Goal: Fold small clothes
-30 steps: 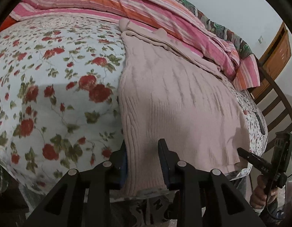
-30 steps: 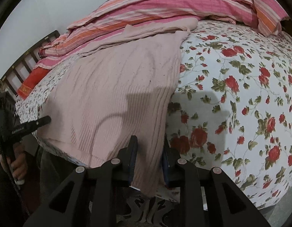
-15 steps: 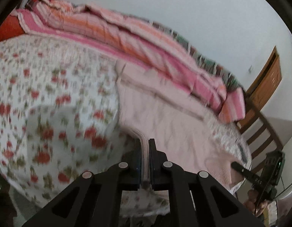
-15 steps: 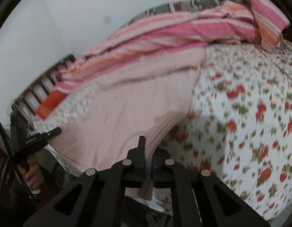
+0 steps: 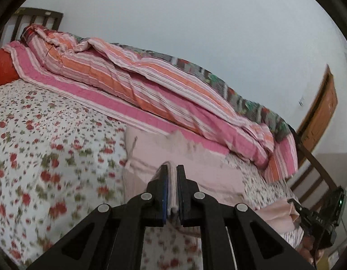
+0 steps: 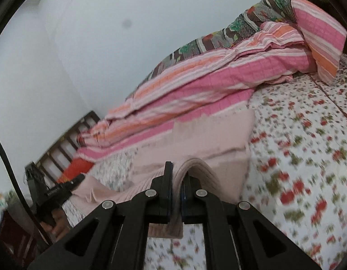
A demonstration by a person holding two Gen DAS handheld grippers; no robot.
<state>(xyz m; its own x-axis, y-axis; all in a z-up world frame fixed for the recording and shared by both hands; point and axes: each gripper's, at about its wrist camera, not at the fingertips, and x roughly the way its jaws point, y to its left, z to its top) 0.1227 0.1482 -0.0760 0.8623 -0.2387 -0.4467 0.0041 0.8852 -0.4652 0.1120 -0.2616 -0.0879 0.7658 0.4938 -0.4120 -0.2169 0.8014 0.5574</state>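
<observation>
A pale pink knitted sweater (image 5: 196,157) lies on the floral bedsheet (image 5: 49,139); it also shows in the right wrist view (image 6: 207,135). My left gripper (image 5: 172,175) is shut on the sweater's bottom hem at one corner and holds it raised above the bed. My right gripper (image 6: 178,173) is shut on the hem at the other corner, with the fabric arching over its fingers. Each gripper shows at the edge of the other's view, the right one (image 5: 317,218) and the left one (image 6: 58,189). The lifted lower part hangs between them.
A rolled pink and orange striped quilt (image 5: 162,90) lies along the far side of the bed by the white wall. A red pillow (image 5: 4,69) and a dark wooden headboard (image 5: 36,20) are at one end. A wooden door (image 5: 322,112) stands beyond the other end.
Both grippers closed on the sweater's bottom hem and lifted it up off the bed's near edge, moving toward the collar. The views tilted upward to the wall.
</observation>
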